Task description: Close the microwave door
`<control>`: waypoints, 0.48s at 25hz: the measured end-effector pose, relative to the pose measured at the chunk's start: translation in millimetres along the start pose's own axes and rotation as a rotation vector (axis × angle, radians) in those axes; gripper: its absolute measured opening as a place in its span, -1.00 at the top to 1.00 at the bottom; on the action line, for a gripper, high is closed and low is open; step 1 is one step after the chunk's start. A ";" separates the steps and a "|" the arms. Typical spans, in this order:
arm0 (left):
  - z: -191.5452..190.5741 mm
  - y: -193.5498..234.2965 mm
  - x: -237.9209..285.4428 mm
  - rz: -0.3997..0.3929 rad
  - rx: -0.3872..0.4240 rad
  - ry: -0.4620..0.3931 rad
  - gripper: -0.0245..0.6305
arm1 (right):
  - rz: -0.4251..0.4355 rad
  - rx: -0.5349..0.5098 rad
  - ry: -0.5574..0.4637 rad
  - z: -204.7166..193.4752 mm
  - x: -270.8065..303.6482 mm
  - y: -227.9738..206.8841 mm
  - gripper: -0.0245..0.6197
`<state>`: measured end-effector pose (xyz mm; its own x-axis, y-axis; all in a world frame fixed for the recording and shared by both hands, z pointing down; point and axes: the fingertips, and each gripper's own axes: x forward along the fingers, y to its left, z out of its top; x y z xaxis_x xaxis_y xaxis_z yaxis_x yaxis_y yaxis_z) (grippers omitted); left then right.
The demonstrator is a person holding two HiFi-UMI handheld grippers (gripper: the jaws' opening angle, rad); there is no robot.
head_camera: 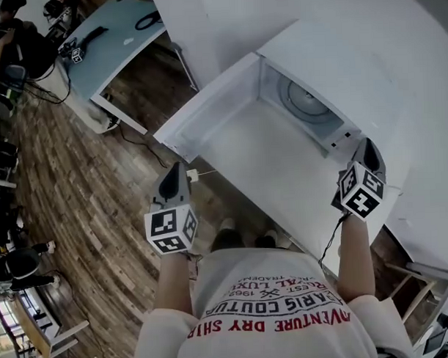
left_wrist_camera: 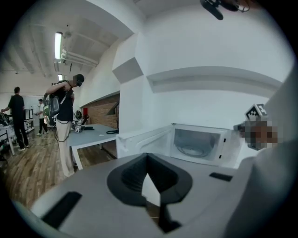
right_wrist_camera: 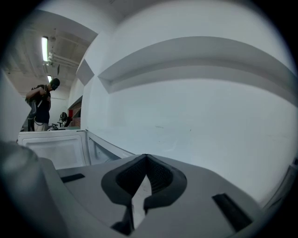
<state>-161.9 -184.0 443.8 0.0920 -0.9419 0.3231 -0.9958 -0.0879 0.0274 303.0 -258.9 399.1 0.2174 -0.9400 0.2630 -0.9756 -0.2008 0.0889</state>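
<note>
The white microwave [head_camera: 330, 68] stands on a white counter [head_camera: 283, 180], its cavity and glass turntable [head_camera: 306, 100] exposed. Its door [head_camera: 207, 105] is swung wide open to the left. My left gripper [head_camera: 173, 182] hangs shut and empty below the door's outer edge, apart from it. My right gripper [head_camera: 368, 155] is shut and empty, just right of the microwave's front corner. The left gripper view has the open door [left_wrist_camera: 144, 138] and cavity [left_wrist_camera: 198, 143] beyond the left gripper [left_wrist_camera: 148, 160]. The right gripper [right_wrist_camera: 145, 162] faces a white wall, the door [right_wrist_camera: 56, 149] at left.
A grey-blue table [head_camera: 120, 35] with a cable and another gripper stands at the back left on the wooden floor [head_camera: 77, 187]. People [left_wrist_camera: 64, 122] stand by it. A small white plug [head_camera: 194, 174] dangles near the left gripper. A black cord [head_camera: 330, 240] hangs under the right gripper.
</note>
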 end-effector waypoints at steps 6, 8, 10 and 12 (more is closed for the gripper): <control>-17.4 61.3 18.5 0.042 -0.011 0.040 0.94 | -0.050 0.038 0.017 -2.2 -0.1 2.0 0.90; -19.1 76.1 29.6 0.037 -0.015 0.033 0.94 | -0.067 0.033 0.017 -1.5 -0.3 0.7 0.90; -21.1 91.2 42.3 0.031 -0.028 0.037 0.94 | -0.084 0.029 0.012 1.0 -0.1 0.0 0.90; -22.0 103.1 53.8 0.020 -0.044 0.040 0.94 | -0.100 0.039 0.009 2.5 1.1 -1.7 0.90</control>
<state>-259.7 -236.7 484.8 0.0731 -0.9294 0.3618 -0.9966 -0.0542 0.0622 304.9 -260.3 396.8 0.3139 -0.9122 0.2633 -0.9494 -0.3044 0.0774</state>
